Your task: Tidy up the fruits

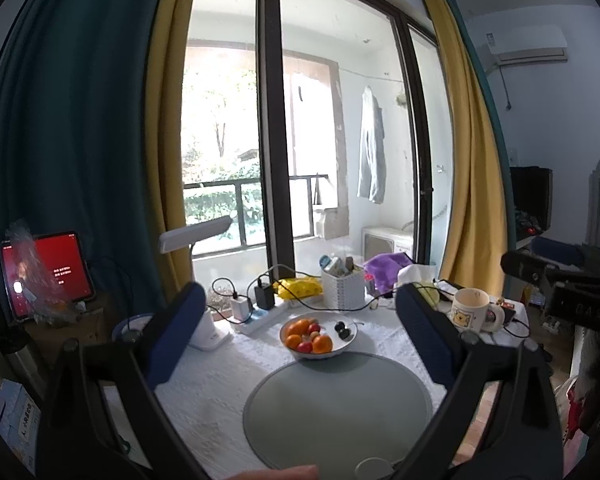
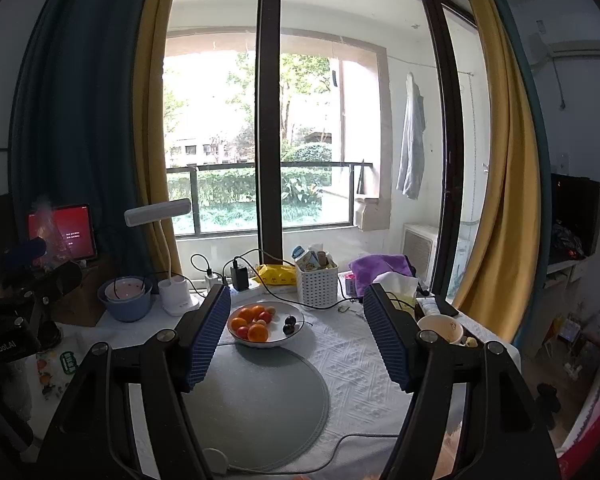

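Note:
A white bowl (image 1: 350,342) (image 2: 300,334) stands on the white tablecloth just beyond a round grey mat (image 1: 336,408) (image 2: 260,392). It holds three oranges (image 1: 322,343) (image 2: 258,332), small red fruits (image 1: 305,346) (image 2: 242,332) and dark cherries (image 1: 340,326) (image 2: 290,326) on its right side. My left gripper (image 1: 300,300) hovers over the near side of the mat, open and empty, with the bowl seen between its blue pads. My right gripper (image 2: 296,292) is open too, nothing between its fingers, and the bowl lies just inside its left finger (image 2: 208,332).
Behind the bowl are a white slatted basket (image 1: 342,290) (image 2: 318,286), a power strip with chargers (image 1: 260,312) and trailing cables. A mug (image 1: 472,312) (image 2: 440,328) stands at the right, a lamp base (image 2: 174,296) and a blue bowl (image 2: 126,304) at the left.

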### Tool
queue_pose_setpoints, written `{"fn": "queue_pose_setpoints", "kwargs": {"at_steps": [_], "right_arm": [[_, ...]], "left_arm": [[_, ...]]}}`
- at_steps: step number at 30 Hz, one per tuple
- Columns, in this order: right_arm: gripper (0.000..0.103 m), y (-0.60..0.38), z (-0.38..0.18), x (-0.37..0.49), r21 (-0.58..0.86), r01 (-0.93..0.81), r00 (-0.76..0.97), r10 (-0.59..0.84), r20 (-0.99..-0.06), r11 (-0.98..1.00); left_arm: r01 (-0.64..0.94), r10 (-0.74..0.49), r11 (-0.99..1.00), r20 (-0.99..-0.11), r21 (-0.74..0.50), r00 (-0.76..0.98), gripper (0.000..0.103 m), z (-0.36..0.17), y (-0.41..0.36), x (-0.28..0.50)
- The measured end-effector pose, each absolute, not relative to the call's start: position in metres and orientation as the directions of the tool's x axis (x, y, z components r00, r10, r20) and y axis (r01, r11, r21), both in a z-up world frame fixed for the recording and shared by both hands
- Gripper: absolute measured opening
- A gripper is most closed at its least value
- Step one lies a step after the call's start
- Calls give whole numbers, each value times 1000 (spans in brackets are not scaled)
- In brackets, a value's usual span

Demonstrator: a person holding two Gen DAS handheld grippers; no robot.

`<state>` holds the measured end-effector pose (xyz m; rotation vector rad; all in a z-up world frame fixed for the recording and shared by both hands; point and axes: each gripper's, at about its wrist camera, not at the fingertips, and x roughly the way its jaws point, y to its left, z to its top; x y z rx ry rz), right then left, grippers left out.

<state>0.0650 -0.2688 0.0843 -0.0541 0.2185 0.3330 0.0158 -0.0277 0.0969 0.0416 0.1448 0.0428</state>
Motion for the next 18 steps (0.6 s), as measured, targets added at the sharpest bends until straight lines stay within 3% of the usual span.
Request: {"fn": "queue_pose_setpoints", "kwargs": {"at_steps": [18], "right_arm": [[72,-271,83,67,-14,-327,922,316,-226,945]], "left_arm": [[-25,31,999,-147,45,989,97,98,-32,16]]}}
